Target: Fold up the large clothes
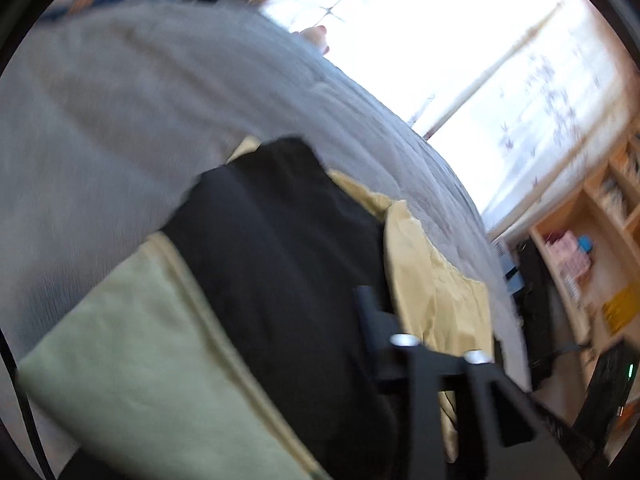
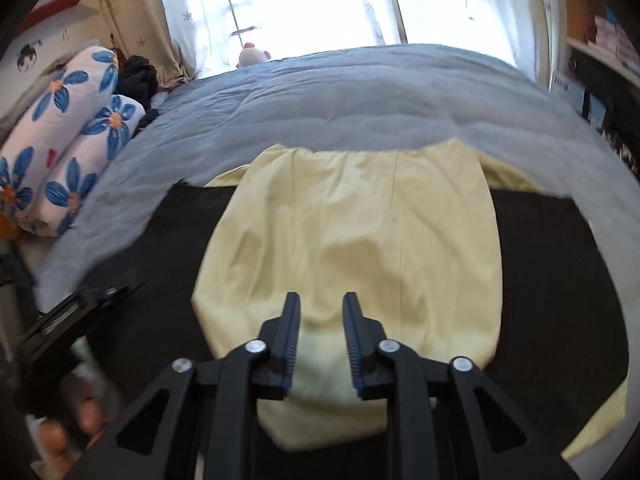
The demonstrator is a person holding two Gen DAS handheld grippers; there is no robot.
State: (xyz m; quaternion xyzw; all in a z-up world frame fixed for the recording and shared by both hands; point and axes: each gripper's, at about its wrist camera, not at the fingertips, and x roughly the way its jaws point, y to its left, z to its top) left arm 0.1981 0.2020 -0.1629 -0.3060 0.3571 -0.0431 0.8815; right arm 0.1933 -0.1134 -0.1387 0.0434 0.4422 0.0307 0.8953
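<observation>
Right up front, the right gripper (image 2: 320, 308) hangs over the pale yellow cotton garment (image 2: 352, 240), its 2 ribbed black jaws a little apart with nothing pinched between them. That garment lies flat on a black cloth mat (image 2: 160, 248) spread over the grey quilted bed cover (image 2: 320, 96), folded partway by the look of it, with yellow showing out past the mat on the right. Over on the other camera, the left gripper (image 1: 436, 354) is blurred and half cut off, so I cannot tell how its jaws stand. This fabric looks light, limp and floppy: I'd pinch it at corners or a hem edge, both sides together, or it sags.
</observation>
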